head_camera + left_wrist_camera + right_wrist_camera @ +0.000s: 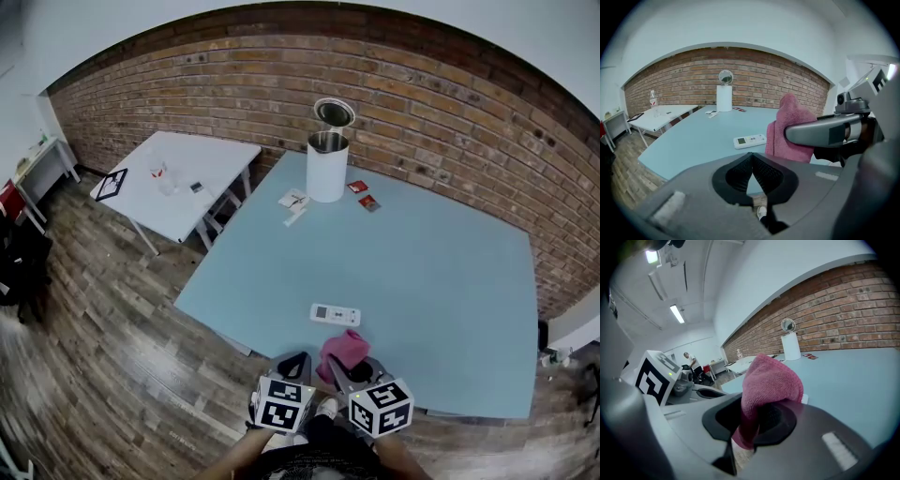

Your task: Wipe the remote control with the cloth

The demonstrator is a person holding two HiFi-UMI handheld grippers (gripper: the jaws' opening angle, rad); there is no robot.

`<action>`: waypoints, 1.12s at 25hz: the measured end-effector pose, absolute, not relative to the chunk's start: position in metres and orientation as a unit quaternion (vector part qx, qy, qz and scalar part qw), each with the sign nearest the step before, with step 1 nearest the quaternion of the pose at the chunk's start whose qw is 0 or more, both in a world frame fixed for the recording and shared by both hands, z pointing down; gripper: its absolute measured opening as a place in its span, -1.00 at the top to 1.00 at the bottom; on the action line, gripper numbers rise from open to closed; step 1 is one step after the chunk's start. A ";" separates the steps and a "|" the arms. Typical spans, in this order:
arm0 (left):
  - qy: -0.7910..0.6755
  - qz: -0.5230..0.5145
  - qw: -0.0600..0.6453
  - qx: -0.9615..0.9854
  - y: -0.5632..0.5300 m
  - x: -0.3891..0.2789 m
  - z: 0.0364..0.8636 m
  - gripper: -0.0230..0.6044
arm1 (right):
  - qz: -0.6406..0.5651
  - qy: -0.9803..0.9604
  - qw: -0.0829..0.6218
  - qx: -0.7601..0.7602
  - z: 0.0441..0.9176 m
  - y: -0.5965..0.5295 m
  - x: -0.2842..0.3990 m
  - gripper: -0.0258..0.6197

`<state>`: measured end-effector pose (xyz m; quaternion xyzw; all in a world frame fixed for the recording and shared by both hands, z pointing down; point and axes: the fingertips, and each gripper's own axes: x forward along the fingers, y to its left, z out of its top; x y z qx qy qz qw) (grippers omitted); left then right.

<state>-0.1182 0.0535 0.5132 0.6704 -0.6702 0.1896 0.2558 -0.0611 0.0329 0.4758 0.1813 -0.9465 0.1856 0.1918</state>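
The remote control (336, 314) (749, 140) lies flat on the blue counter (441, 281) near its close edge. It is just ahead of both sets of fingers and touches neither. The pink cloth (345, 349) (771, 383) is pinched between the 2 fingers of the right gripper (356, 372) (754, 416), bunched up beyond their tips and short of the remote. The left gripper (294, 363) (751, 157) sits just to its left, its 2 fingers pressed together on nothing. Far beyond the fingertips, at the counter's far side, stands a white bin (327, 167) with its lid raised and 2 red packets (364, 194) beside it.
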 end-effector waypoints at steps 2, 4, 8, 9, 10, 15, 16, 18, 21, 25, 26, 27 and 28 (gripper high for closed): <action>-0.659 0.203 0.250 0.680 0.041 -0.120 0.516 0.93 | 0.194 -0.944 0.191 0.186 0.480 0.020 -0.062 0.72; -0.643 0.214 0.249 0.692 0.030 -0.122 0.519 0.93 | 0.200 -0.943 0.189 0.189 0.483 0.008 -0.065 0.72; -0.605 0.220 0.251 0.723 0.007 -0.121 0.523 0.92 | 0.210 -0.940 0.187 0.194 0.486 -0.013 -0.067 0.72; -0.598 0.227 0.246 0.729 0.002 -0.123 0.524 0.92 | 0.213 -0.939 0.187 0.196 0.487 -0.018 -0.067 0.72; -0.590 0.236 0.239 0.734 -0.003 -0.124 0.525 0.92 | 0.217 -0.938 0.186 0.198 0.488 -0.022 -0.068 0.72; -0.546 0.289 0.192 0.762 -0.028 -0.131 0.531 0.92 | 0.235 -0.933 0.176 0.210 0.495 -0.048 -0.068 0.72; -0.536 0.300 0.186 0.767 -0.032 -0.132 0.534 0.86 | 0.238 -0.932 0.174 0.211 0.496 -0.052 -0.068 0.72; -0.510 0.322 0.180 0.777 -0.036 -0.132 0.539 0.59 | 0.245 -0.931 0.168 0.213 0.497 -0.059 -0.067 0.72; -0.472 0.357 0.161 0.790 -0.042 -0.128 0.545 0.56 | 0.252 -0.929 0.160 0.216 0.499 -0.069 -0.063 0.72; -0.436 0.394 0.145 0.796 -0.053 -0.130 0.557 0.41 | 0.260 -0.926 0.155 0.224 0.502 -0.081 -0.059 0.72; -0.424 0.403 0.142 0.798 -0.054 -0.130 0.560 0.36 | 0.261 -0.925 0.154 0.228 0.503 -0.083 -0.058 0.72; -0.410 0.411 0.138 0.802 -0.055 -0.130 0.562 0.31 | 0.262 -0.924 0.154 0.231 0.503 -0.084 -0.057 0.72; -0.395 0.419 0.134 0.806 -0.056 -0.129 0.565 0.28 | 0.262 -0.923 0.154 0.235 0.503 -0.086 -0.057 0.72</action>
